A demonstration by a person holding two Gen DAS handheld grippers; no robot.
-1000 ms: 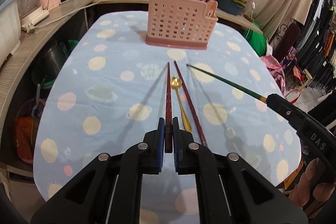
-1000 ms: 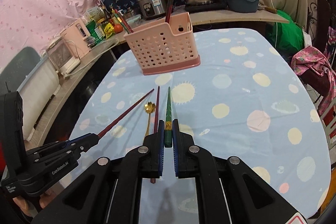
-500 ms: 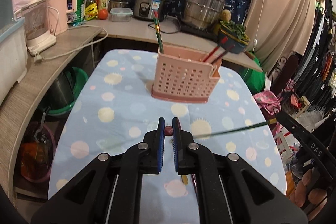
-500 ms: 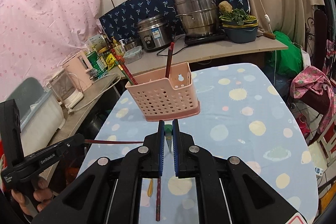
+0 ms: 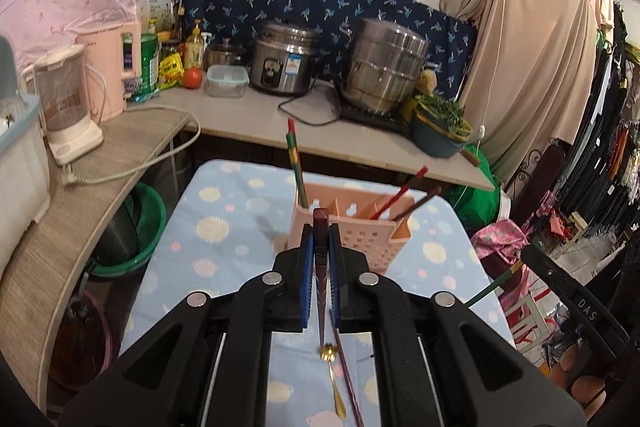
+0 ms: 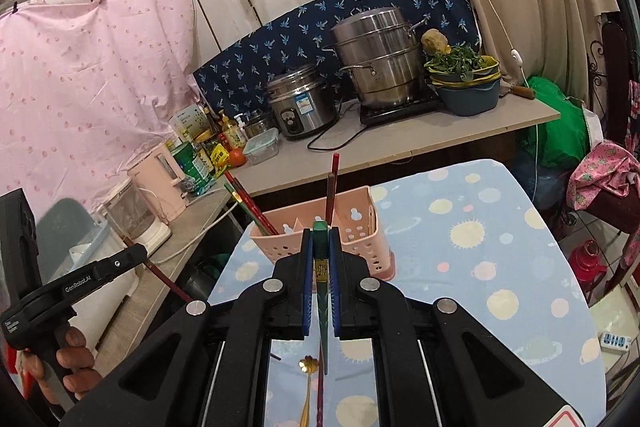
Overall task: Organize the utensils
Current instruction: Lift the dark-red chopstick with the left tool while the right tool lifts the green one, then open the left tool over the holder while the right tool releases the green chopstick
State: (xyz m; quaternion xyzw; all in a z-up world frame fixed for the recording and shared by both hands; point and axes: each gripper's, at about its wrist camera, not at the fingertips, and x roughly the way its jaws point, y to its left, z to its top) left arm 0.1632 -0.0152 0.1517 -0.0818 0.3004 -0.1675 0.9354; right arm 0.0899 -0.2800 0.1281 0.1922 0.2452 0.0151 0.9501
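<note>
Both chopsticks have swung from lying flat along the table a second ago to hanging near upright, tips down, and the cameras now look across the room instead of down at the cloth. Left gripper (image 5: 320, 255) jaws are closed on a dark red chopstick (image 5: 320, 267); right gripper (image 6: 320, 259) jaws are closed on a green chopstick (image 6: 321, 291). Each is held near its thick end, raised off the table on the near side of the pink utensil basket (image 5: 360, 223), not yet over a compartment. Done so far, by my reading: several chopsticks already stand in the basket, a red-and-green one (image 5: 295, 163) at its left end, two reddish ones (image 5: 400, 195) at its right. Left to do: drop these two in, then collect the gold spoon (image 5: 332, 375) and the remaining dark red chopstick (image 5: 347, 375), both lying on the blue spotted tablecloth (image 5: 208, 235).
</note>
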